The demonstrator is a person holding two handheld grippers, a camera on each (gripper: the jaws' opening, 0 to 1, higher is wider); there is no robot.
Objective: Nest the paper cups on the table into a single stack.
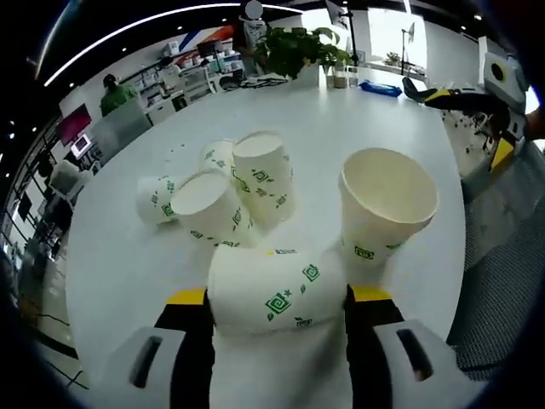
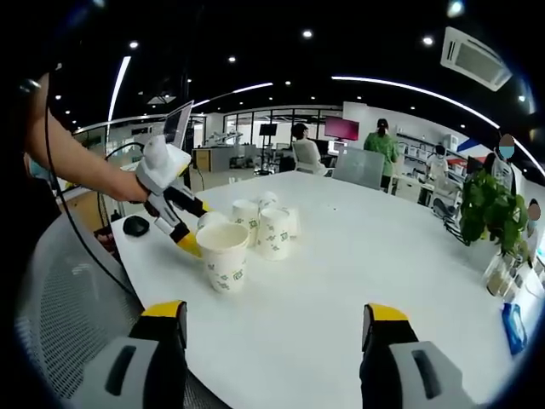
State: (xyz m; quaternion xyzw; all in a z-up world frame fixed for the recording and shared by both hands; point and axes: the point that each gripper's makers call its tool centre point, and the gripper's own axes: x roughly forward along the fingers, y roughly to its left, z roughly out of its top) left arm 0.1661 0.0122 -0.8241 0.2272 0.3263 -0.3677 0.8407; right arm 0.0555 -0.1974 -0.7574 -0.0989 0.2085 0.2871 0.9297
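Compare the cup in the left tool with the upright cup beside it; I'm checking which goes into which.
The held cup lies on its side between the left tool's jaws; the upright cup stands free on the table, mouth up. The held cup shows its printed outer wall; the upright cup shows its plain inside. Both are white paper cups with green prints and look the same size.

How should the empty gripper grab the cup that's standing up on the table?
The upright white paper cup with green marks stands mouth up, apart from the other cups. The open right gripper would probably do best coming level from its own side and closing across the cup's middle wall, gently, since thin paper dents.
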